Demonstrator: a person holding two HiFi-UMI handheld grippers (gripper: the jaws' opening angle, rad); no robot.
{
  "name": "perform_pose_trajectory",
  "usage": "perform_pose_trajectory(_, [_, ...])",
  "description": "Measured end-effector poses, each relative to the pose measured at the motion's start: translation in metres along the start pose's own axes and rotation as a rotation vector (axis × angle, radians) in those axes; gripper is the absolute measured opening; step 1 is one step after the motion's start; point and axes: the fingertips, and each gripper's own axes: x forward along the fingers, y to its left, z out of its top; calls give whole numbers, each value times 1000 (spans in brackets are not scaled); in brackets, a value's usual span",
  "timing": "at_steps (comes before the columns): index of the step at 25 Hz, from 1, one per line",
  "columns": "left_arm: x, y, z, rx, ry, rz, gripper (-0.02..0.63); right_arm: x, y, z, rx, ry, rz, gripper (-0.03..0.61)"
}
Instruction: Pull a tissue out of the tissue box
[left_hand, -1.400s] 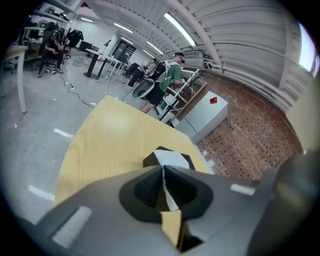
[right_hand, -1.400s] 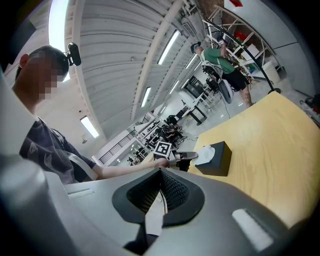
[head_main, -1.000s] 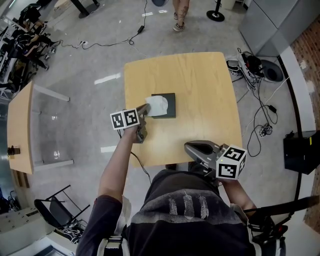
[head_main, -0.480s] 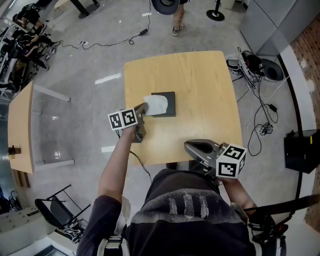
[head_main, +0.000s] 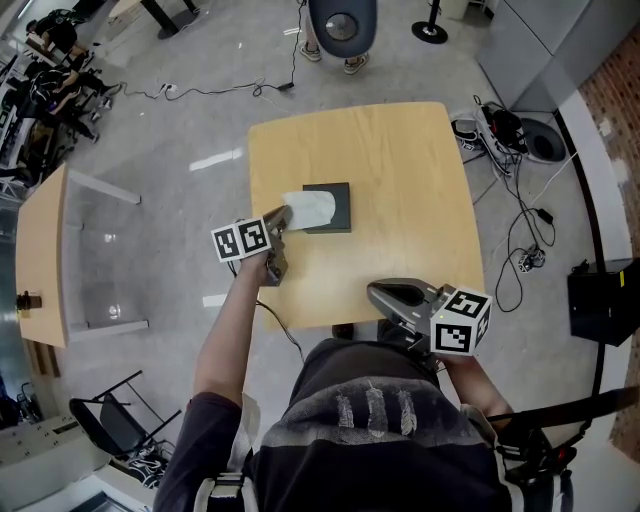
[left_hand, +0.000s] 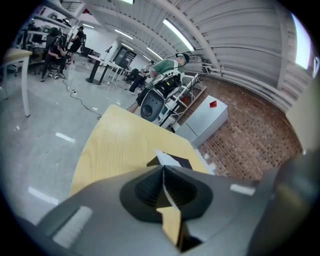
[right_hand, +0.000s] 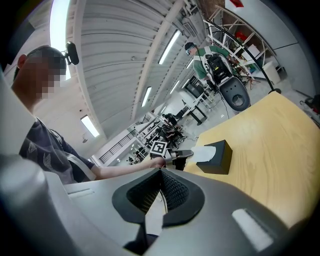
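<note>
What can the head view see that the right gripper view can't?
Only the head view shows the floor cables, a second table off to the left, and the marker cube on the right gripper.

Only the right gripper view shows the ceiling lights and the side wall of the black tissue box.

Both show the wooden table, the tissue box, the white tissue sticking out of it, and the left gripper shut on that tissue's edge.
</note>
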Motion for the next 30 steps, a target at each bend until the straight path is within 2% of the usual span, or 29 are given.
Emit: perform_pose_trajectory(30, [-28,17,14,16,-57,7,9,14,10,-6,-35,27,7,-8])
